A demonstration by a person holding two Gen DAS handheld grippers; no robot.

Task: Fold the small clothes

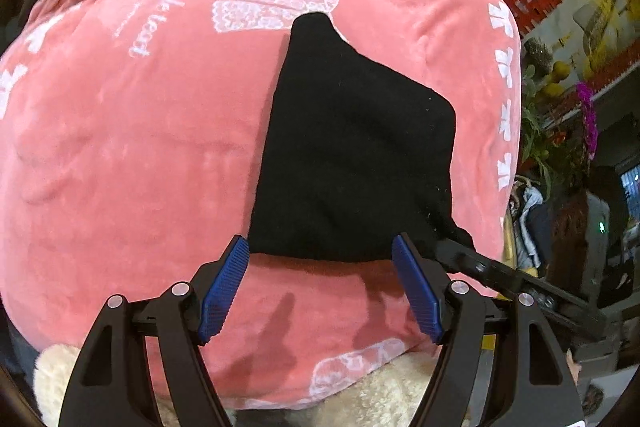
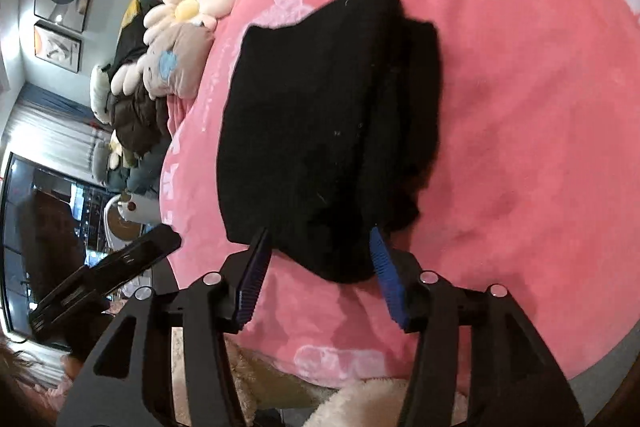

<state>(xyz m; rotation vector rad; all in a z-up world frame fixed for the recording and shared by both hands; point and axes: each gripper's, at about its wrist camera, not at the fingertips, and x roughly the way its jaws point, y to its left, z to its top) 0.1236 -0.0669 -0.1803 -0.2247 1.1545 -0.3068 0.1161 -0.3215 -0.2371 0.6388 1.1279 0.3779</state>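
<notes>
Black garment (image 1: 352,155) part-folded mid pink blanket (image 1: 140,147), both grippers' fingers spread wide at near hem, left gripper (image 1: 320,291), right gripper (image 2: 316,279); likely slip: plush nap, thick layers escaping pinch.

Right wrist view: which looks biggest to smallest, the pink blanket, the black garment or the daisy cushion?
1. pink blanket
2. black garment
3. daisy cushion, though it lies farther off, which shrinks it.
</notes>
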